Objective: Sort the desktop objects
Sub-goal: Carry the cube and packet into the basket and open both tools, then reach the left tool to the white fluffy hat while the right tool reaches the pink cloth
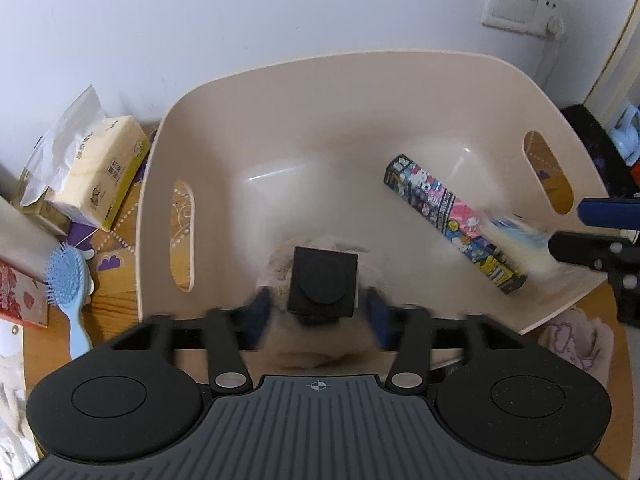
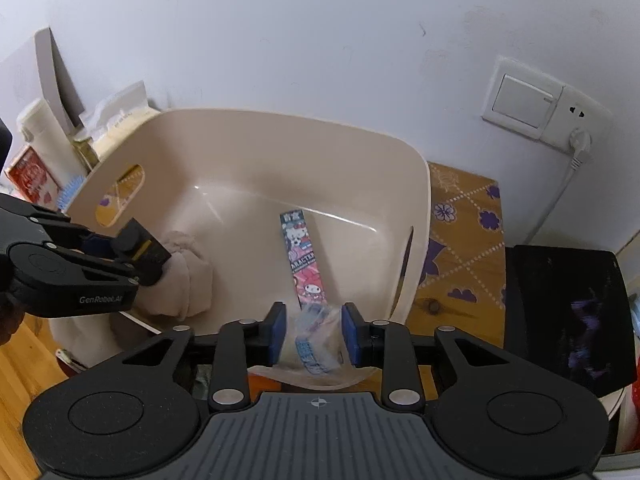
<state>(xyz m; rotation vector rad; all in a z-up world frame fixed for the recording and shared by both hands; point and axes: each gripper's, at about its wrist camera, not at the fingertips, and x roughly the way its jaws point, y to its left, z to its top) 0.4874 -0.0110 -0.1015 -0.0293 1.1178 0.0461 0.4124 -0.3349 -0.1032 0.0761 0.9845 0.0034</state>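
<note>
From the left wrist view, the left gripper (image 1: pixel 320 312) points down into a beige tub (image 1: pixel 360 80) that stands on the wooden table (image 1: pixel 116 300). Its blue pads are apart, and between them sits a beige soft cloth bundle (image 1: pixel 280 264), blurred, with a black square part of the gripper in front of it; the pads do not seem to press it. A long cartoon-printed box (image 1: pixel 452 224) lies flat in the tub at the right. Outside the tub, at the left, are a tissue pack (image 1: pixel 104 168) and a blue hairbrush (image 1: pixel 68 280).

From the right wrist view, the right gripper (image 2: pixel 314 332) is over the near rim of the tub. Its fingers are apart, with a clear plastic packet (image 2: pixel 316 340) between them; I cannot tell whether they touch it.
</note>
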